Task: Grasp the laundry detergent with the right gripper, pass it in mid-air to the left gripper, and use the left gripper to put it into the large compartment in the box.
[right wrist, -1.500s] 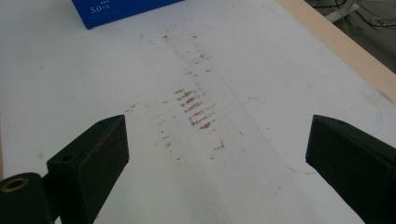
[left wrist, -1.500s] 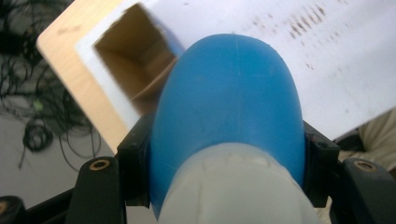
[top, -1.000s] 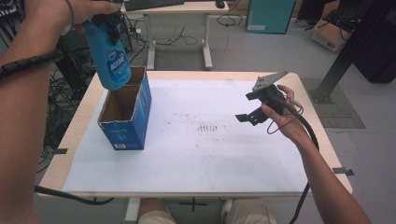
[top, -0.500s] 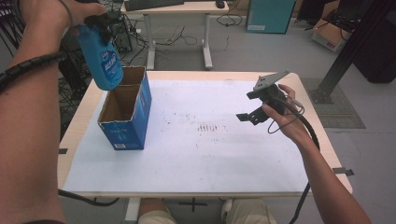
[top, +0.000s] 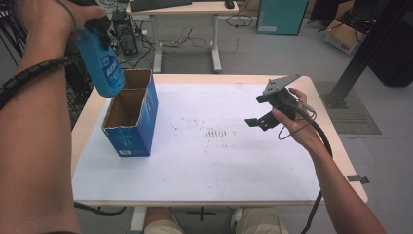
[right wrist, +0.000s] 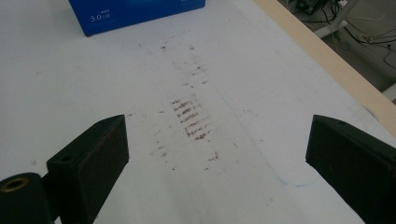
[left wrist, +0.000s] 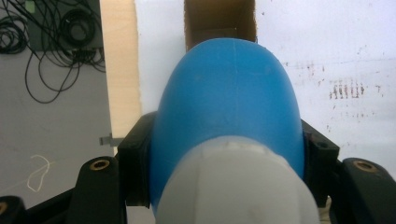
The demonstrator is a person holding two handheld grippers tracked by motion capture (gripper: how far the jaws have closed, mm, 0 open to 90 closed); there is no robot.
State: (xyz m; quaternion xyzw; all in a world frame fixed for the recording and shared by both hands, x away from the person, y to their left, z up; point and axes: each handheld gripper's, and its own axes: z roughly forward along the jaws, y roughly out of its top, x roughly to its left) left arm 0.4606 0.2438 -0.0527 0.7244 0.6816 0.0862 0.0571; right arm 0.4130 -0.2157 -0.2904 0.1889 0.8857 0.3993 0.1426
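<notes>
The left tongs point(top: 95, 24) are clamped on a blue bottle point(top: 103, 66), held up in the air above the far left corner of the surface point(top: 195, 165). In the high view the bottle hangs with its bottom end down and tilted a little, its white label facing the camera, and its lower end sits just above the far, outer edge of the open blue box point(top: 130, 119). The bottle is not touching the box. In the left gripper view the two black jaws press on either side of the bottle point(left wrist: 229, 98) near its whitish cap end, and the brown inside of the box point(left wrist: 219, 21) shows beyond the rounded blue body, with the pale wooden edge of the surface to one side. The box stands upright on the white sheet near the left edge of the surface, its top flaps open and its brown cardboard inside visible. The right tongs point(top: 260, 119) are held by the right hand point(top: 294, 122) above the right side of the surface, well apart from the box and the bottle. Their jaws stand wide apart with nothing between them; in the right gripper view the tongs point(right wrist: 217, 149) look along the white sheet toward a patch of brownish smudges point(right wrist: 189, 119), with the side of the blue box point(right wrist: 135, 11) farther off.
</notes>
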